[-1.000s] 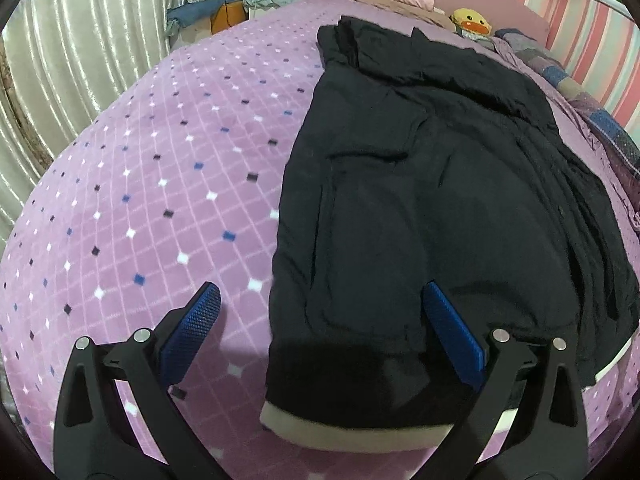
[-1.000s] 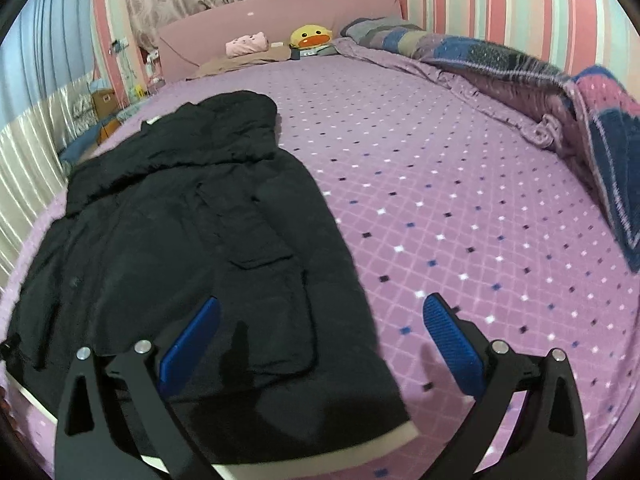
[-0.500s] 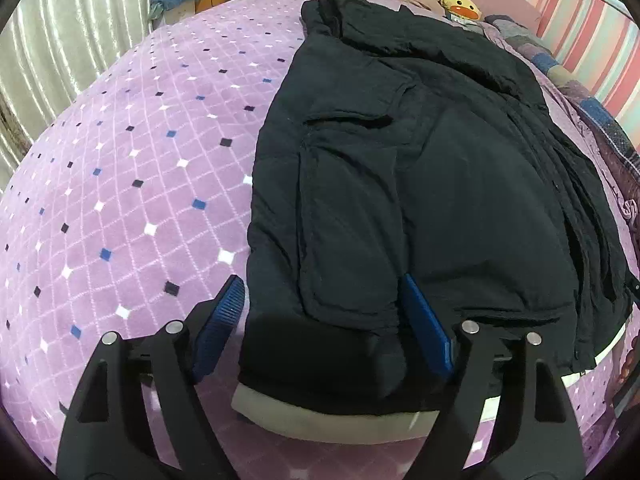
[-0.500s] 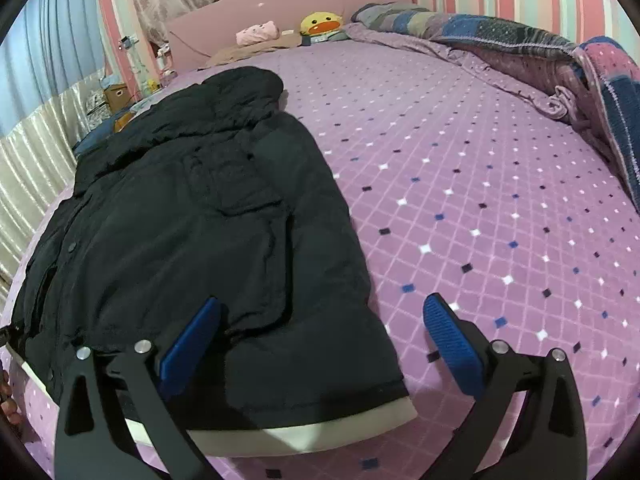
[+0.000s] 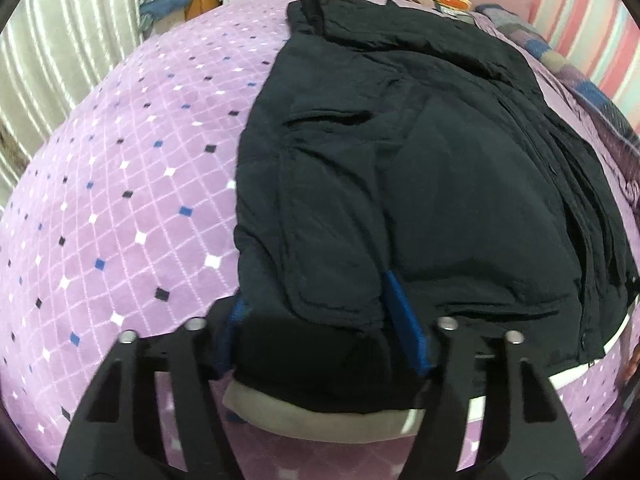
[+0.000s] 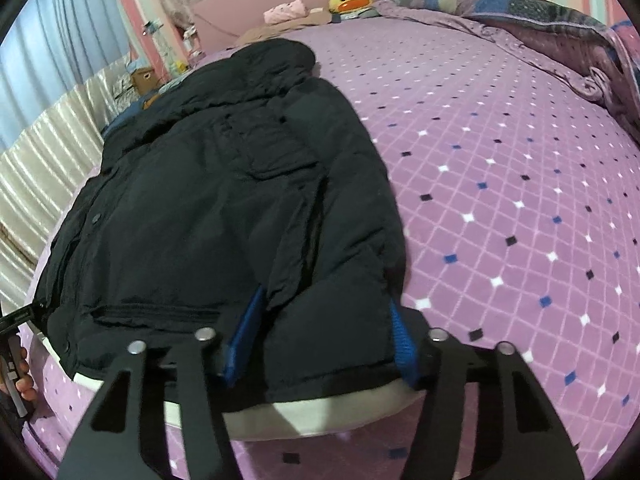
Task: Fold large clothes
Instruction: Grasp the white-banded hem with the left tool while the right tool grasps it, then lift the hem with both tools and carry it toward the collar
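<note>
A black jacket (image 5: pixel 420 184) lies spread flat on a bed (image 5: pixel 132 184) covered in a purple diamond-patterned sheet, collar end toward the top of both frames and pale-lined hem toward the bottom edge. In the left wrist view it fills the centre and right of the frame; in the right wrist view (image 6: pixel 224 208) it fills the centre and left.

The left gripper (image 5: pixel 320 328) sits at the bottom centre of its frame, at the jacket's lower left corner. Its 2 blue fingers (image 5: pixel 404 328) have just been closing and now stand about half open, with a bunched fold of the hem between them; the fabric meets both pads, so it looks pinched.

The right gripper (image 6: pixel 320 336) sits at the bottom centre of its frame, at the jacket's lower right corner. Its blue fingers (image 6: pixel 402 344) have also just been closing to about half width, and the hem corner bulges between the 2 pads, seemingly gripped.

A person's fingertips (image 6: pixel 22 376) show at the lower left edge of the right wrist view. At the head of the bed, near the top of that frame, rest a yellow duck toy (image 6: pixel 350 0) and a pink cloth (image 6: pixel 286 12). A patterned blanket (image 6: pixel 552 12) is heaped at the upper right.
</note>
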Demonstrator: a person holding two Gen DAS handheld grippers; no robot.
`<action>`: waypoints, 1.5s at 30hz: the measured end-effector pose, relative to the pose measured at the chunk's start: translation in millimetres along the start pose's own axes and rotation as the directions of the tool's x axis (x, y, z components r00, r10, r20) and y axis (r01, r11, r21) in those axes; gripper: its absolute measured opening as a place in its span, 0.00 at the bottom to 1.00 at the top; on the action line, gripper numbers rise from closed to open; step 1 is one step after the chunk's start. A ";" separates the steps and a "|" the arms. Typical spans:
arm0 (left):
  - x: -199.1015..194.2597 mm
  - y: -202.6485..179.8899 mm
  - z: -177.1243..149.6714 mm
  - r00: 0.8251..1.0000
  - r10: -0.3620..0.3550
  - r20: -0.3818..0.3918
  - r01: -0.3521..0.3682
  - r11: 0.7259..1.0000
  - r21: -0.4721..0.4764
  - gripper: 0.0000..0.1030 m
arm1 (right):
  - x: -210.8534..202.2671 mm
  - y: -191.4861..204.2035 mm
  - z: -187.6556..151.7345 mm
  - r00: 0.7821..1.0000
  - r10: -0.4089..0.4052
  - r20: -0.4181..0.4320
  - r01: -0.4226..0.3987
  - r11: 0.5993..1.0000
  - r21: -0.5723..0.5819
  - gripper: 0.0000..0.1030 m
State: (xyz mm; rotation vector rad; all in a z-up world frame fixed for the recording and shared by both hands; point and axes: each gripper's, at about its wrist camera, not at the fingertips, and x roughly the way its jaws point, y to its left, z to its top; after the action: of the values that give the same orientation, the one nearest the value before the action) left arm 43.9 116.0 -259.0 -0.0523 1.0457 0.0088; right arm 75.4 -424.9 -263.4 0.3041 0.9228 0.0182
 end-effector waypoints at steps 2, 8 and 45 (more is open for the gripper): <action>-2.6 -1.0 0.1 1.000 -0.009 0.000 0.009 1.000 0.010 0.42 | 0.2 1.6 0.8 1.000 0.000 -0.009 0.000 1.000 -0.006 0.48; -9.3 5.9 4.3 0.999 -0.034 -0.011 0.034 0.999 0.008 0.25 | -13.7 5.0 3.6 1.000 0.012 -0.025 -0.013 0.999 -0.040 0.34; -59.7 -12.2 202.0 0.982 -0.072 0.173 0.084 0.995 -0.062 0.18 | 1.2 47.7 212.9 0.959 0.249 0.133 -0.257 0.965 0.045 0.23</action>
State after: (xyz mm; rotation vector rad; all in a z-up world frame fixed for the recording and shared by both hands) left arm 189.1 114.5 -105.9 -0.1531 0.8713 -0.0209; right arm 249.1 -432.4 -131.6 0.4751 0.7548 0.2043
